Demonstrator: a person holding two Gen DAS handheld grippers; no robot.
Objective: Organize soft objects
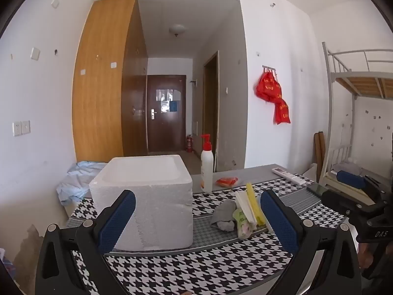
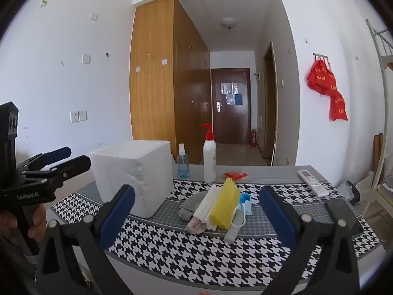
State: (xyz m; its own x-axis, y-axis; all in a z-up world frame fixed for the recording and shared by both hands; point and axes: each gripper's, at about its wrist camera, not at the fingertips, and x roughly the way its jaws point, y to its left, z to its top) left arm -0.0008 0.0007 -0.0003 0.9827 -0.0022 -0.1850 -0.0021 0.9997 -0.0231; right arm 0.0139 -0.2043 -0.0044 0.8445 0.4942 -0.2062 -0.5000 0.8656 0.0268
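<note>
Scene: a surface [image 2: 196, 250] with a houndstooth cloth, seen from both wrist views.
Left gripper [image 1: 197, 217]: low in the left view, fingers spread wide, nothing between them; it hovered short of the box and touched nothing.
Right gripper [image 2: 196, 212]: low in the right view, fingers likewise spread wide and empty, aimed toward the pile.
Pile [image 2: 216, 209]: mid-frame in the right view, right of centre in the left view, lying on the surface just right of the box.
Pile contents: a grey cloth [image 2: 194, 202] at its left, white foam strips [image 2: 206, 205], a yellow ribbed sponge [image 2: 227, 202], a blue mask [image 2: 245, 202] with a white ear loop, and a crumpled printed wrapper [image 1: 242, 223] at the front.
Box [image 2: 132, 174]: white foam, open-topped, left of centre in both views; the likely place for the soft things, as a judgement.
Handling: everything in the pile looked light and yielding; the cloth and mask would drape and sag, so a pinch at a bunched fold should hold better than one at an edge. The sponge should compress, so it would be best taken across its narrow sides.
Risk: the pieces overlapped, so lifting one might drag its neighbours; the mask loop could snag.
Bystanders: a pump bottle [image 2: 209, 157], a spray bottle [image 2: 183, 163], a red packet [image 2: 234, 175] and a remote [image 2: 313, 182] stood or lay behind the pile, apart from it.
</note>
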